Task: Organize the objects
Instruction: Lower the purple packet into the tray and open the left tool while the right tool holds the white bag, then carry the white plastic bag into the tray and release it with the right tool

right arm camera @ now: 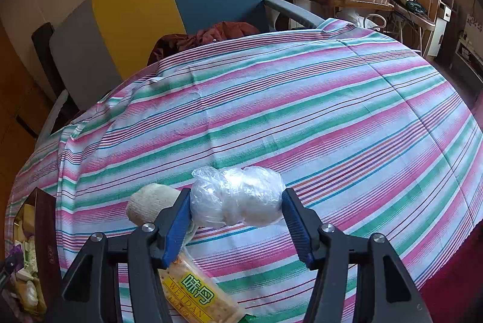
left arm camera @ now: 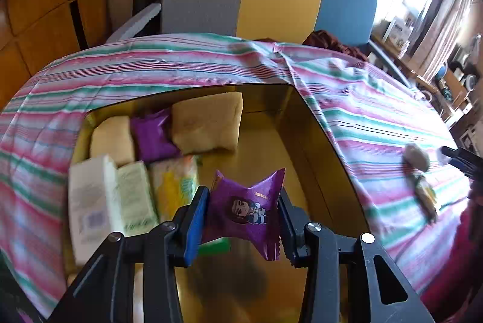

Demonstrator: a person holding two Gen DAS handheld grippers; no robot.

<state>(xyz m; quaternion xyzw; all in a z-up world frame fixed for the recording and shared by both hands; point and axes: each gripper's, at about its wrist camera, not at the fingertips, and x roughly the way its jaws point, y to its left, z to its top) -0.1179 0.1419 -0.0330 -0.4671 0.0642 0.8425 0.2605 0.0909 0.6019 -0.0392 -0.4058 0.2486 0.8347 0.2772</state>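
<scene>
Purple packet (left arm camera: 246, 212) pinched between left fingers (left arm camera: 196, 220).

Left gripper (left arm camera: 244, 211): black plastic linkage arms; silver round screws at the joints; blue ribbed pad at nine o'clock; right gripper (right arm camera: 236, 212) alike, both pads blue.

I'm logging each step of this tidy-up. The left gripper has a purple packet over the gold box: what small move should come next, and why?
Probably lower the left gripper a little and open it. Its purple packet already hangs over bare floor of the gold box, beside the snacks packed at the back, so a short drop should land it inside.
</scene>
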